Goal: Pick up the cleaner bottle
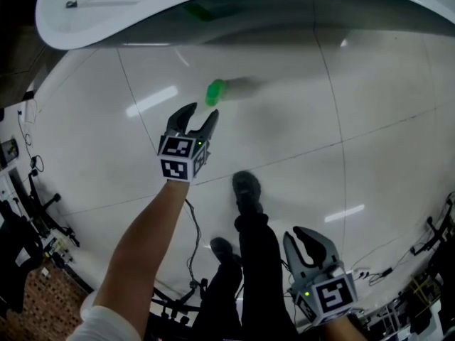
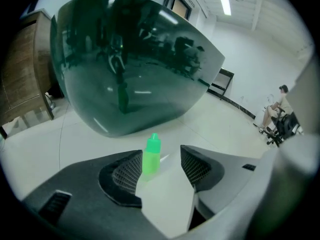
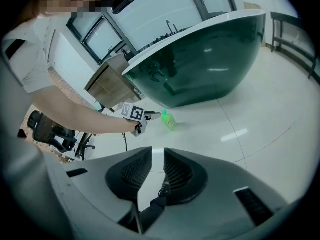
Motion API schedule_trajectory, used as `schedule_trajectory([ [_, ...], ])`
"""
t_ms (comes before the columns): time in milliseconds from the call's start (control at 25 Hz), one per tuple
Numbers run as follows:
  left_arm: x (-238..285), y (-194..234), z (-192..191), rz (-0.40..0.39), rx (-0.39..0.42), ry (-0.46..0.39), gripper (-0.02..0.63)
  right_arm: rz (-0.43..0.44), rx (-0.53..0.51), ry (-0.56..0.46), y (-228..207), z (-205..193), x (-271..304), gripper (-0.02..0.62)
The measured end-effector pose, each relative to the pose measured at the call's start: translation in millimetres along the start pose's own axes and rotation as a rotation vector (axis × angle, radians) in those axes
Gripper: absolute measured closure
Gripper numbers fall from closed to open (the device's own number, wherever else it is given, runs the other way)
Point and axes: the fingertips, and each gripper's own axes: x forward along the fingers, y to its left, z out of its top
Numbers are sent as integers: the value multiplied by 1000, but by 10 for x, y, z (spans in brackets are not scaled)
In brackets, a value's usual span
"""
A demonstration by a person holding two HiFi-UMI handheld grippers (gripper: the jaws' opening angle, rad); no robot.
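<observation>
On pale floor: bright green cleaner bottle, upright.

Ceiling lights are reflected as glare streaks on the glossy floor. The cleaner bottle is smeared by blur, and the edges are warped.

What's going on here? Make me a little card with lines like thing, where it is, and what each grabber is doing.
Thing: green bottle, standing up
Where: on the shiny white floor, close to the big rounded counter
Left gripper: jaws wide apart, aimed at the green bottle, not touching it
Right gripper: far from the green bottle, jaws a little apart, nothing between them
Picked up: not yet
</observation>
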Motion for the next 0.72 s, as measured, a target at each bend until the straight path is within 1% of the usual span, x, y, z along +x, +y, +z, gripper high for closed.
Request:
schedule_trajectory([
  [200, 237, 84, -80, 10, 8, 20, 360, -2, 19, 5, -73, -2, 111, 525],
  [440, 349, 154, -126, 32, 17, 22, 360, 5, 26, 2, -98, 19, 190, 524],
  [560, 407, 174, -160, 27, 18, 29, 360, 2, 25, 2, -113, 28, 223, 524],
  [720, 526, 171, -190, 18, 39, 38, 360, -2, 35, 9, -136, 25, 259, 525],
])
